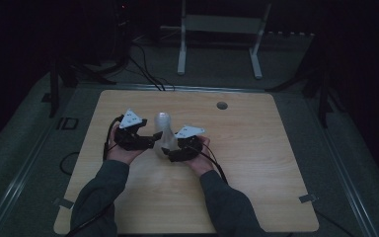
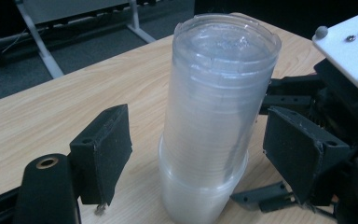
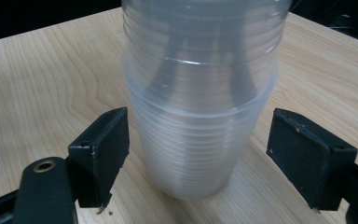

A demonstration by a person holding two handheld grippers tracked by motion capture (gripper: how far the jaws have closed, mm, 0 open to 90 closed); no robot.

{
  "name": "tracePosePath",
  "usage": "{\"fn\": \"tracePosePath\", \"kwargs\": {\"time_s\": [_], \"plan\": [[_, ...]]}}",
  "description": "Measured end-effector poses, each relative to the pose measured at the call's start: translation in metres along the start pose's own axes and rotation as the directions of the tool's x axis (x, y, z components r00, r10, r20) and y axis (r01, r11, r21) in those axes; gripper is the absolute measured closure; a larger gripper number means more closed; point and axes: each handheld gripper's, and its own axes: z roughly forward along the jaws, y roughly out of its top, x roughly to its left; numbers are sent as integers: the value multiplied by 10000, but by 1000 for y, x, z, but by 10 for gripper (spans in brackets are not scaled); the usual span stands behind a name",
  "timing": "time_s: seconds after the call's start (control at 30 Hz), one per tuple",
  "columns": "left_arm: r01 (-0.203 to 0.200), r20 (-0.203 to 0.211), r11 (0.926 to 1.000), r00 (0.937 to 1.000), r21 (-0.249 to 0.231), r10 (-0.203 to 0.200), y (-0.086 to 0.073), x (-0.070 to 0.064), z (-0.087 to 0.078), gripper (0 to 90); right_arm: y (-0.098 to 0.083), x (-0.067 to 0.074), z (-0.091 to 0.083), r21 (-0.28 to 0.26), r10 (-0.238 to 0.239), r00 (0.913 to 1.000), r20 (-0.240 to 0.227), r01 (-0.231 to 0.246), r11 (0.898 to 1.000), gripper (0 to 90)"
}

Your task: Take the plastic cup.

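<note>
Stack of clear plastic cups (image 1: 163, 132) is standing on the tabletop (image 1: 256, 163), left of centre, directly between the two grippers. Long axis is running upright with a slight lean; in the left gripper view the upper cups (image 2: 219, 93) are tilting out of the bottom cup (image 2: 200, 191).

Left gripper (image 1: 150, 138) is sitting just beside the stack on its left. Its fingers (image 2: 103, 151) are spread apart and released, flanking the stack with visible gaps on both sides; nothing is being pressed.

Right gripper (image 1: 173, 152) is sitting just beside the stack on its right and slightly nearer the person. Its fingers (image 3: 101, 151) are likewise released, standing clear of the lower cups (image 3: 196, 140) on either side.

Judgement: both hands are about equally near; either could clamp by squeezing across the stack's width. The lean suggests the nested cups are seating loosely.

Surface: light wood-grain tabletop with a round cable hole (image 1: 221, 105) near the far edge. Room is dim; a white metal frame (image 1: 219, 29) is standing on the floor beyond.
</note>
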Motion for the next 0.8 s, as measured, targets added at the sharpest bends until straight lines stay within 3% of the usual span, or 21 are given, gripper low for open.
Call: {"fn": "tracePosePath", "kwargs": {"time_s": [0.8], "plan": [[-46,194,9998,9998,-217,50,16,-3,16,232,3,2,7,-241,-376,9984,-416,367,9990,242]]}}
